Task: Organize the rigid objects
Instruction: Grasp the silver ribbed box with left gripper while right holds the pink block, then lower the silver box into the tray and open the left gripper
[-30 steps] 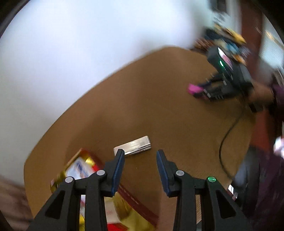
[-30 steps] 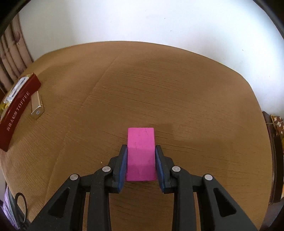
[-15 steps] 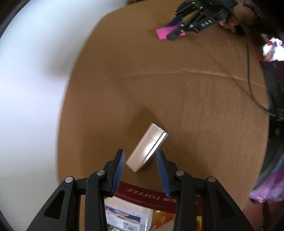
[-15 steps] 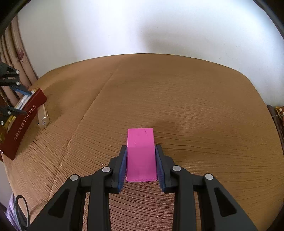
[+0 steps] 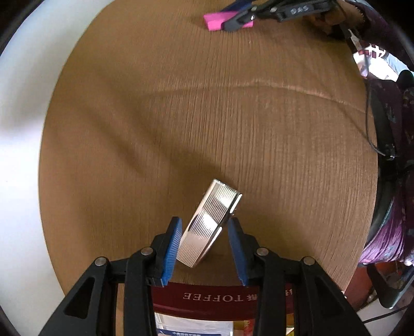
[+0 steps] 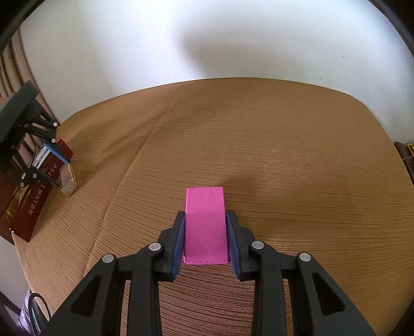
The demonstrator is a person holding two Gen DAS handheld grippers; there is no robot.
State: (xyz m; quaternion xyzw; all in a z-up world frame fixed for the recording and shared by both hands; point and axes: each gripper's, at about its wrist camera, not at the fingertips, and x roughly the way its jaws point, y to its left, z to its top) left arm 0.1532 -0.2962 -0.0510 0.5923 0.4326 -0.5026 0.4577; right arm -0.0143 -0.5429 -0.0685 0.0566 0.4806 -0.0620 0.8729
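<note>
While straddling the ribbed silver metal case (image 5: 211, 226), left gripper (image 5: 204, 248) spread wide, blue pads (image 5: 172, 248) either side of the case's near end with a gap showing at each, so nothing gripped. Case lying flat on the brown wood-grain tabletop (image 5: 181, 116), tilted with its far end toward 1 o'clock, near end just beyond the dark red TOFFEE box (image 5: 214, 299) at 6 o'clock. Seen from the right wrist view, same case (image 6: 67, 181) at 9 o'clock, just beside that red box (image 6: 31, 206), with the left gripper (image 6: 51, 165) over it. Further right, at the centre, right gripper (image 6: 205, 237) closed down onto a pink rectangular block (image 6: 205, 222), pads pressed against both long sides, block resting flat on the tabletop (image 6: 284, 155) and sticking out ahead toward 12 o'clock. From the left wrist view, same pink block (image 5: 216, 20) at 12 o'clock, well apart from the case, right gripper (image 5: 240, 19) clamped around it.
</note>
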